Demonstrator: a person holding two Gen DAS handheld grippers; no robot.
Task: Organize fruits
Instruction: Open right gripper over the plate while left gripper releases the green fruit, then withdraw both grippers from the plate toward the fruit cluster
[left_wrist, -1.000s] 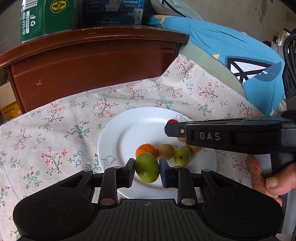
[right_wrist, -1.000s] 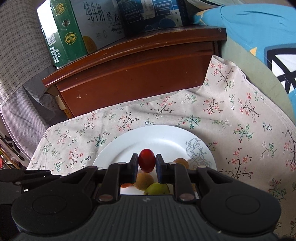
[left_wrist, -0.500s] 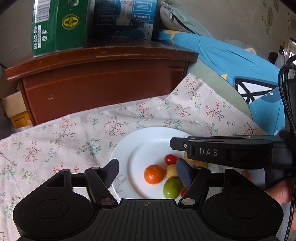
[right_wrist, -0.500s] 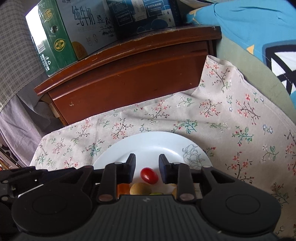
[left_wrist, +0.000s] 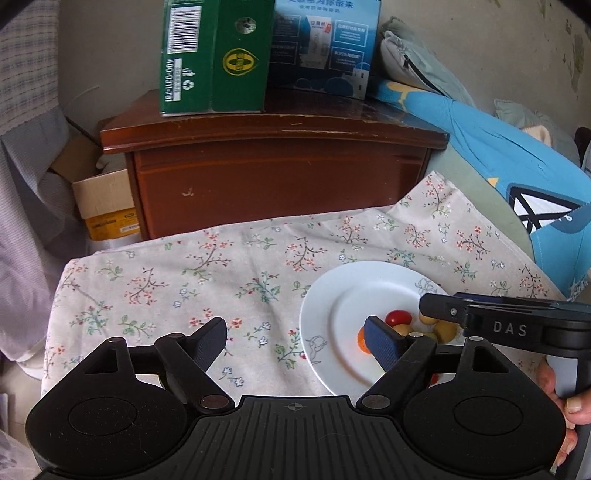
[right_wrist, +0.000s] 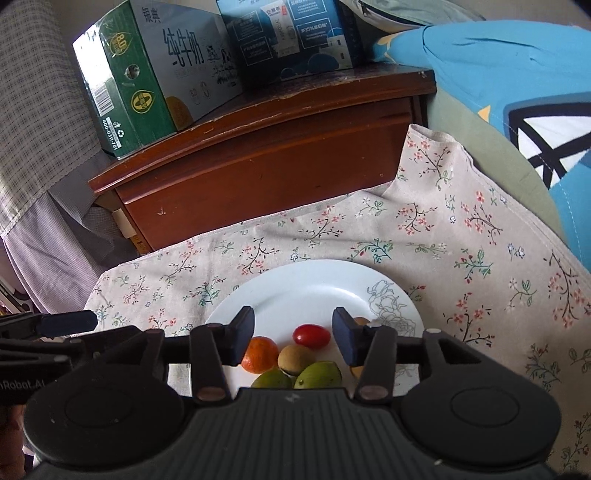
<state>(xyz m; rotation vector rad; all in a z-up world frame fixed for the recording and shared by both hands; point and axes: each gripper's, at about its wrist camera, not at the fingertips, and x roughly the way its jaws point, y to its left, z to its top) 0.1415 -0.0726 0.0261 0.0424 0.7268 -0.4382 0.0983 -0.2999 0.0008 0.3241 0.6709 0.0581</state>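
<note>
Fruits (right_wrist: 295, 358) loose on white plate (right_wrist: 314, 284); left tongs (left_wrist: 295, 343) and right tongs (right_wrist: 293, 332) just spreading, empty.

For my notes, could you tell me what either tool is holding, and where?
Nothing is held. The left tool and right tool have just been opening, with nothing between the jaws; the fruits lie on the plate.

Left gripper (left_wrist: 295, 338) jaws just opened wide, nothing between them, white plate (left_wrist: 332, 291) of small fruits (left_wrist: 398, 316), maybe tomatoes, flowery cloth (left_wrist: 221, 266)
</note>
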